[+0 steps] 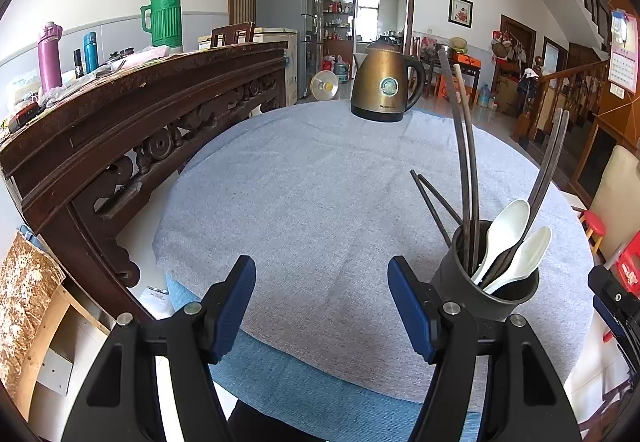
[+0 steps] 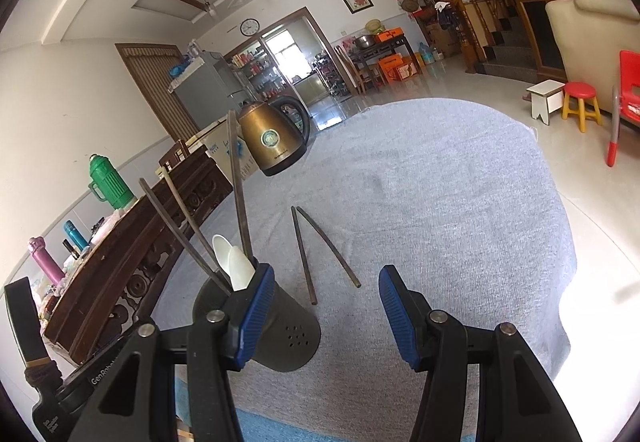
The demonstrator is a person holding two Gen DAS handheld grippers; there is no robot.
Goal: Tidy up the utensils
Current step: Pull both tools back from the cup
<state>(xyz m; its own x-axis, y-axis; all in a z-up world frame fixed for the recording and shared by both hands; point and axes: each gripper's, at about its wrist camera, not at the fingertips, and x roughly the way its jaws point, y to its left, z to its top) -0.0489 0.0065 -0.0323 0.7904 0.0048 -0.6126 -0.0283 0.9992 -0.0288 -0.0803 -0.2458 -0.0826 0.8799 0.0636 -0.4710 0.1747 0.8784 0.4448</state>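
1. Here, the left gripper (image 1: 322,306) hangs low over the near edge of the grey cloth (image 1: 312,194), its blue-padded tongs spread wide with nothing between them.
2. The right gripper (image 2: 326,316) is likewise wide apart and holds nothing.
3. A dark cylindrical utensil holder (image 1: 486,282) stands upright on the cloth, just right of the left gripper's right finger; seen from the right wrist, it sits by the right gripper's left finger.
4. Inside it stand two white spoons (image 1: 506,238) and several long dark chopsticks (image 1: 464,158).
5. A loose pair of chopsticks (image 2: 320,254) lies flat on the cloth, beyond the holder, tips splayed apart.
6. A bronze kettle (image 1: 384,82) stands at the far edge of the table.
7. A carved wooden sideboard (image 1: 132,114) runs along the left.
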